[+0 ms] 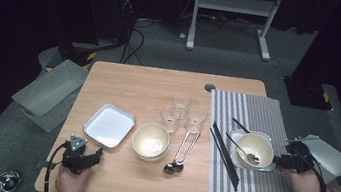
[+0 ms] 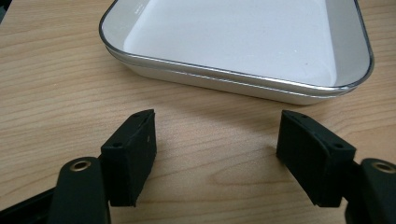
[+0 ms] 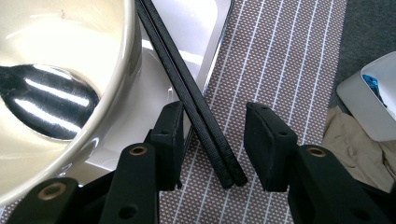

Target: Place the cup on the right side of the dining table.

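On the striped placemat, the right gripper straddles black chopsticks, jaws apart, not pinching; left gripper gapes wide before a white tray. No readable writing.

Table lit from above, surroundings dark (glare on the spoon); near fingers slightly soft.

Bowl sits on a dish on the placemat, spoon in it; chopsticks lie beside it.

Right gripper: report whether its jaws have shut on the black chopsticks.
Not shut: the right gripper straddles the chopsticks, with gaps showing beside both jaws.
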A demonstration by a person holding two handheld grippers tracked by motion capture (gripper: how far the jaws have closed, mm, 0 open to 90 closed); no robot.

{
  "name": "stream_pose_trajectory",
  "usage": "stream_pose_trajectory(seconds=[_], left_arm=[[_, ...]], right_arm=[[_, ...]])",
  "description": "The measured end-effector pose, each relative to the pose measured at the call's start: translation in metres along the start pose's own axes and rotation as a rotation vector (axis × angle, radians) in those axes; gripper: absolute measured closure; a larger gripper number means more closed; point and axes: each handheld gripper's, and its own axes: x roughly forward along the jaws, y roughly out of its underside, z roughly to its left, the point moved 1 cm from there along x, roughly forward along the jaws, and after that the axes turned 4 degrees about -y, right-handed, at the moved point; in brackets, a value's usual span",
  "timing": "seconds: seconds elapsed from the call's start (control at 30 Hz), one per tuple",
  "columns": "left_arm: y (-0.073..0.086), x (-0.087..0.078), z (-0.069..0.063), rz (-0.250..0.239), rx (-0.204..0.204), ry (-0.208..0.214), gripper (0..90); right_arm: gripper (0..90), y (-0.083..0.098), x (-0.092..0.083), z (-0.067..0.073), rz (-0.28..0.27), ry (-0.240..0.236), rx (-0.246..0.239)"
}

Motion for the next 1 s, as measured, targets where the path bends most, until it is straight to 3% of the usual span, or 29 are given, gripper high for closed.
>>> stream_pose_trajectory(seconds=[0.7,0.83,1.0], left_arm=[[0.0,0.0,0.0,0.0,0.0,0.0,28.8],[0.0,0.0,0.0,0.002,0.003,0.0,28.8],[0.0,0.0,0.0,0.002,0.004,0.0,28.9]], right_arm=[[56.0,-0.01,0.002,-0.007,-0.008,-0.014,0.011],[55.7,-0.009,-0.007,-0.01,-0.051,-0.021,0.034],[55.0,-0.015,-0.017,-0.007,-0.089,0.001,0.026]])
